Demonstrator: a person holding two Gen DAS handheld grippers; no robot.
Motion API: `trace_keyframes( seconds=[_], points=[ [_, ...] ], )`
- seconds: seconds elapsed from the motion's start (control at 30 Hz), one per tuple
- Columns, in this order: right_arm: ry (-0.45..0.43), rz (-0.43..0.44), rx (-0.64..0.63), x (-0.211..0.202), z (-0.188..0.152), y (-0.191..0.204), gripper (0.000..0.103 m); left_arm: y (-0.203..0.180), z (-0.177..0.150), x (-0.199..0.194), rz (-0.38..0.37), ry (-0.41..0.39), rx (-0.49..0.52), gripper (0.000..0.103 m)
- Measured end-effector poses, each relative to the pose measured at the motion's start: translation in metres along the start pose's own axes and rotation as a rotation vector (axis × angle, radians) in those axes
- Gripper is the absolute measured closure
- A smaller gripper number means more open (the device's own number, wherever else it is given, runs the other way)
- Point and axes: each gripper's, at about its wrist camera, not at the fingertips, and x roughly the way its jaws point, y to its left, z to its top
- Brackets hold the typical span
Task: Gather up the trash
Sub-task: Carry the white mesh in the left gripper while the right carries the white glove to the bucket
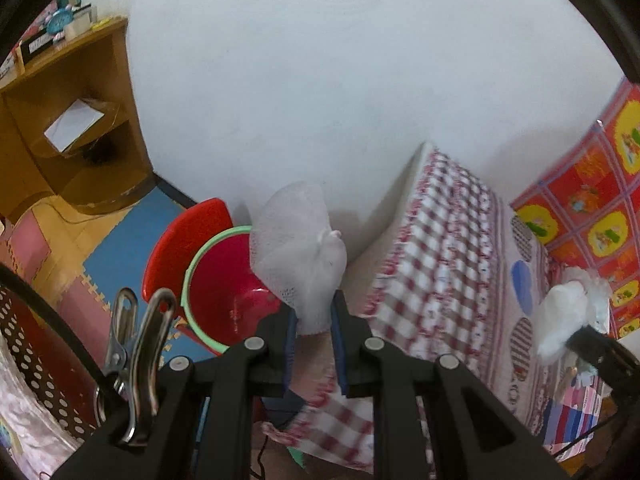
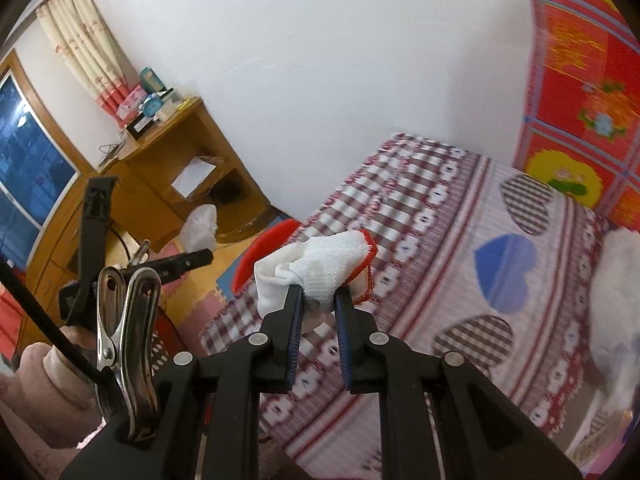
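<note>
Your left tongs (image 1: 313,322) pinch a white mesh glove (image 1: 298,256) directly over the red bucket (image 1: 224,292) beside the bed (image 1: 448,264), nearer it than your right tongs (image 2: 317,302), which clamp a red-cuffed white glove (image 2: 320,266) above the bed

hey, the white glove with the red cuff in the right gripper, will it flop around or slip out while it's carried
The white glove looks soft and floppy: it droops over both sides of the right gripper. Probably light, being thin knit. Slipping seems unlikely, since the pads pinch bunched fabric.
</note>
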Motion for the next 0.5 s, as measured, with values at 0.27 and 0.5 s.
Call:
trace_keyframes(
  seconds=[0.27, 0.5],
  points=[
    [0.029, 0.000, -0.008, 0.036, 0.021, 0.023, 0.086, 0.037, 0.005, 0.048, 0.008, 0.075, 0.003, 0.086],
    [0.055, -0.006, -0.005, 0.065, 0.033, 0.034, 0.086, 0.064, 0.003, 0.107, 0.004, 0.170, 0.011, 0.086]
  ],
)
